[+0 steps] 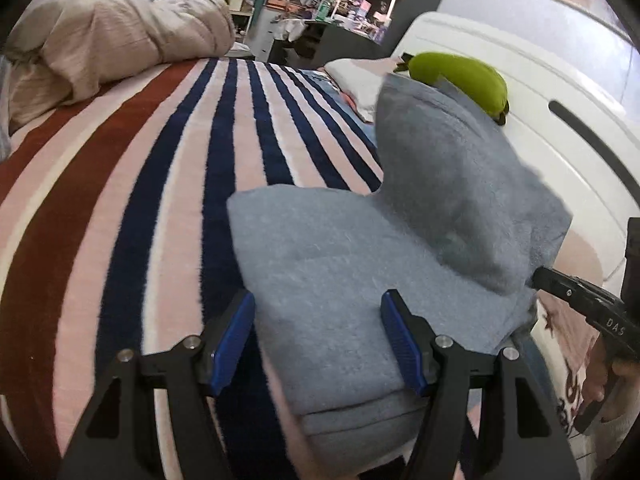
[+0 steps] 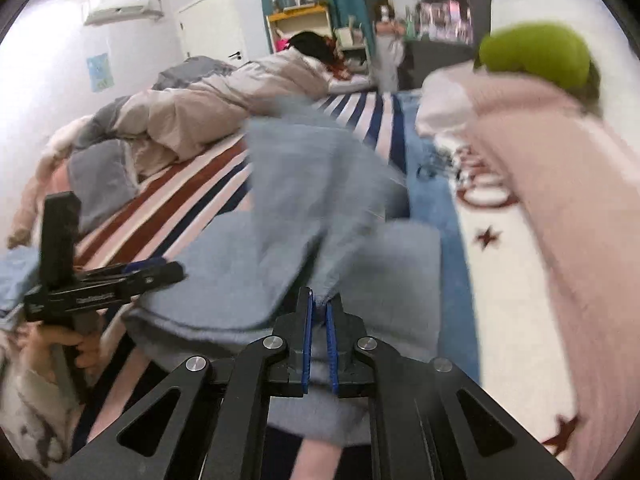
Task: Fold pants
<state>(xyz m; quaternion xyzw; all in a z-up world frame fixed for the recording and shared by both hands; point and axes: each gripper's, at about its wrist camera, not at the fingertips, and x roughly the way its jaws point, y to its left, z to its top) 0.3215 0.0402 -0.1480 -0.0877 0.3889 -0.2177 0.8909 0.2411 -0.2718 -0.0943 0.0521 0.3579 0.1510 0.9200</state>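
- Pants: grey-blue fleece, lying on the striped blanket that covers the bed, near its right side.
- One part of the pants lies flat, in layers; another part is raised above it in a loose peak toward the right.
- Left tool: jaws wide apart, blue pads on either side of the flat folded part. Nothing gripped. Whether the pads touch the cloth cannot be told.
- Right tool: jaws nearly together, a bunched bit of pants fabric pinched between the blue pads; the raised part fans up from that pinch.
- Green plush toy sits on a pillow beyond the pants, by the white headboard.
- Rumpled beige duvet at the far left of the bed, well apart from the pants.
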